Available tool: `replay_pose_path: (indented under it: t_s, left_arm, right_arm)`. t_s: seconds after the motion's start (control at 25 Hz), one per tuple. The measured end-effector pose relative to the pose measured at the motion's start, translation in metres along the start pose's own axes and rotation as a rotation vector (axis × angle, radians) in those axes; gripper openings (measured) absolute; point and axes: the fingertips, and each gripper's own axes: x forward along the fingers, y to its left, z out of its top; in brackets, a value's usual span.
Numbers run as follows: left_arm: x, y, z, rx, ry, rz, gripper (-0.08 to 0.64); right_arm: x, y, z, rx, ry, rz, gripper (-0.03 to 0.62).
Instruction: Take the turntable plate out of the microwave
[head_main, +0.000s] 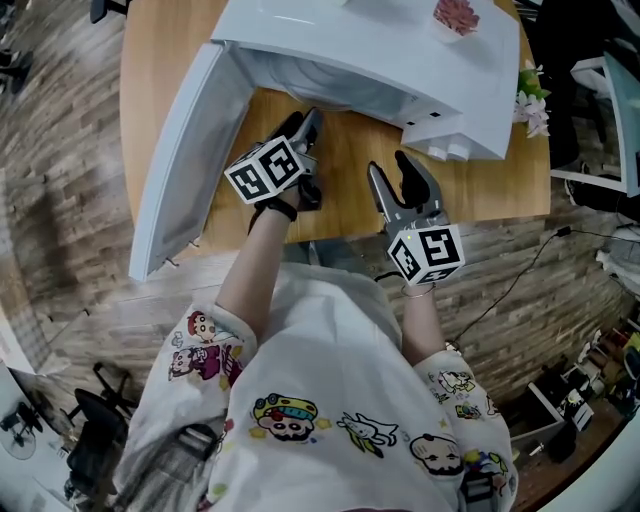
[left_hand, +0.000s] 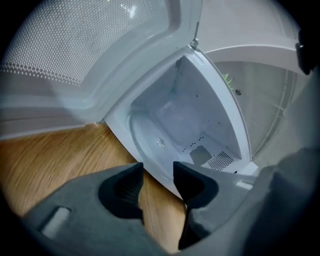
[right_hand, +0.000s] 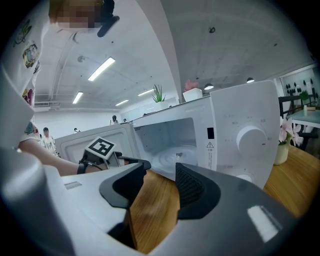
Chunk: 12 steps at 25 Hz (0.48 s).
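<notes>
Microwave door (head_main: 180, 150): white, flat panel, standing open at left of frame over the wooden surface (head_main: 150, 60), grain visible. Left gripper (head_main: 308, 125): dark matte moulded body at the cavity mouth, its fingers parted, with only bare wood between them. Turntable plate (left_hand: 157, 142): round clear glass, lying flat on the cavity floor inside the microwave (head_main: 400, 60), untouched. Right gripper (head_main: 390, 168): centre-right, in front of the oven and clear of it. Its fingers (right_hand: 192, 187) are ribbed on the inner face, spread wide and empty. Round white knob (right_hand: 251, 140) on the smooth control panel, right of frame
</notes>
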Motion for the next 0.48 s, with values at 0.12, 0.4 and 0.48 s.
replay_pose_path:
  t_s: [0.12,0.4,0.48]
  left_arm:
    - [0.008,0.003,0.0,-0.027,-0.004,0.0,0.184]
    - [0.024,0.013,-0.002,-0.129,-0.02,0.007,0.184]
    - [0.027,0.013,-0.001,-0.16,-0.031,0.002,0.183]
  right_arm:
    - [0.0,-0.002,-0.003,0.006,0.003,-0.004,0.193]
    - [-0.002,-0.004,-0.009,0.022,0.009,-0.01,0.193]
    - [-0.003,-0.004,-0.01,0.024,0.01,-0.009,0.193]
